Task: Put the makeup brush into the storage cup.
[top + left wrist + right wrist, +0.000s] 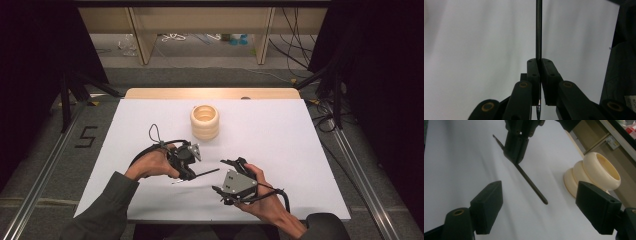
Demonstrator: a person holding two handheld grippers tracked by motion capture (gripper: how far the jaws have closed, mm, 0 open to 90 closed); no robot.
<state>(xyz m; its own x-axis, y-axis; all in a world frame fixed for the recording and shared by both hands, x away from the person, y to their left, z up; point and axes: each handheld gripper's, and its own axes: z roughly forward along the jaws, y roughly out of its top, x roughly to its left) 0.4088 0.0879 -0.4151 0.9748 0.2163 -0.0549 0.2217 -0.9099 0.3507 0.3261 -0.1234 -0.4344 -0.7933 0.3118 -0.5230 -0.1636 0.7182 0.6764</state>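
A thin dark rod (206, 173) with a pointed tip is clamped in my left gripper (190, 174), just above the white table. In the left gripper view the jaws of that gripper (540, 62) are shut on the rod (538, 30), which runs straight up between them. My right gripper (224, 177) is to its right, with its jaws spread wide and facing the rod's free end. The right gripper view has my right gripper (541, 205) open with nothing between its pads. Ahead of it are the rod (531, 185) and the left gripper (517, 143).
A cream ribbed ring-shaped vessel (205, 121) stands upright near the table's far middle, and lies at the right in the right gripper view (594, 173). The white table sheet (280, 135) spreads to both sides. Black stands and cables flank the table on the floor.
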